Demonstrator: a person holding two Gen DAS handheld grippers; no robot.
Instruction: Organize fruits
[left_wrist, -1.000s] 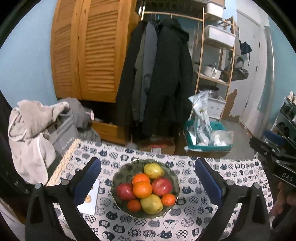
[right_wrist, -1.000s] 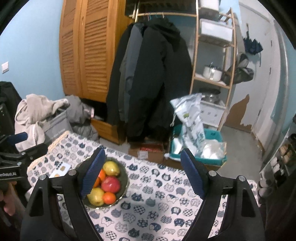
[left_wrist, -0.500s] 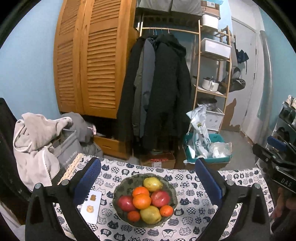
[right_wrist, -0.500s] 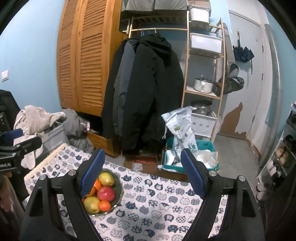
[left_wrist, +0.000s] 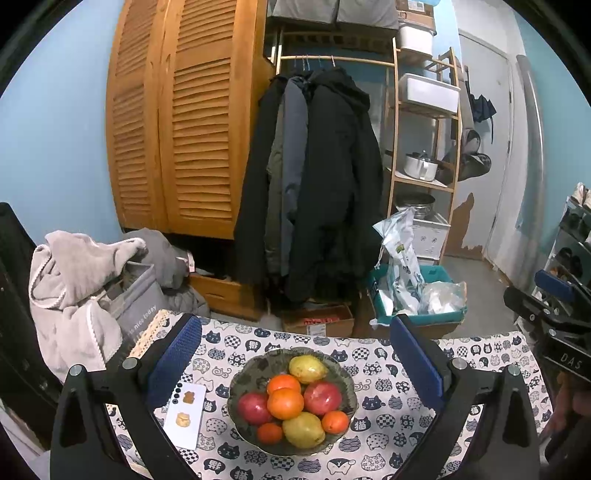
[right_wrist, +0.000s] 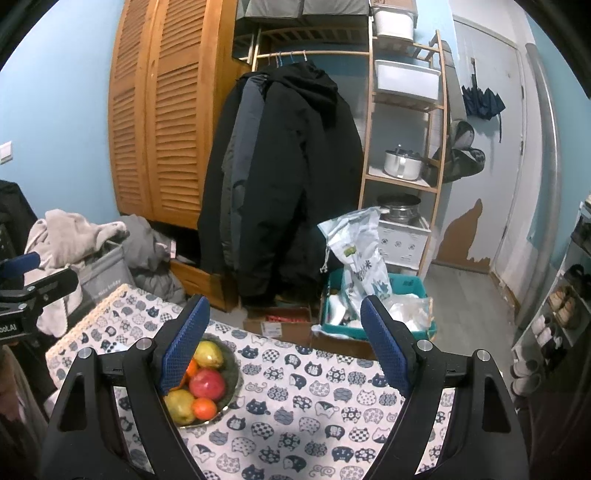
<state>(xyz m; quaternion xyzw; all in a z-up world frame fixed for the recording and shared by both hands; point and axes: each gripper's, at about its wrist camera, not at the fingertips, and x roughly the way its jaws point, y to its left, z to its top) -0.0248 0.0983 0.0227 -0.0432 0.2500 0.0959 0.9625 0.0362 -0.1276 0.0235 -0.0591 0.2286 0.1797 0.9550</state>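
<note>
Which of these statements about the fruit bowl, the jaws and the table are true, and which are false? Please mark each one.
1. All the fruits lie in the bowl. True.
2. The left gripper holds a pear. False: its jaws stand open and empty, apart from the fruit.
3. The bowl holds two red apples. True.
4. A white card lies right of the bowl in the left wrist view. False: it lies left of it.
5. The right gripper is shut. False: its jaws are wide open, with nothing between them.
6. The tablecloth has a cat pattern. True.
</note>
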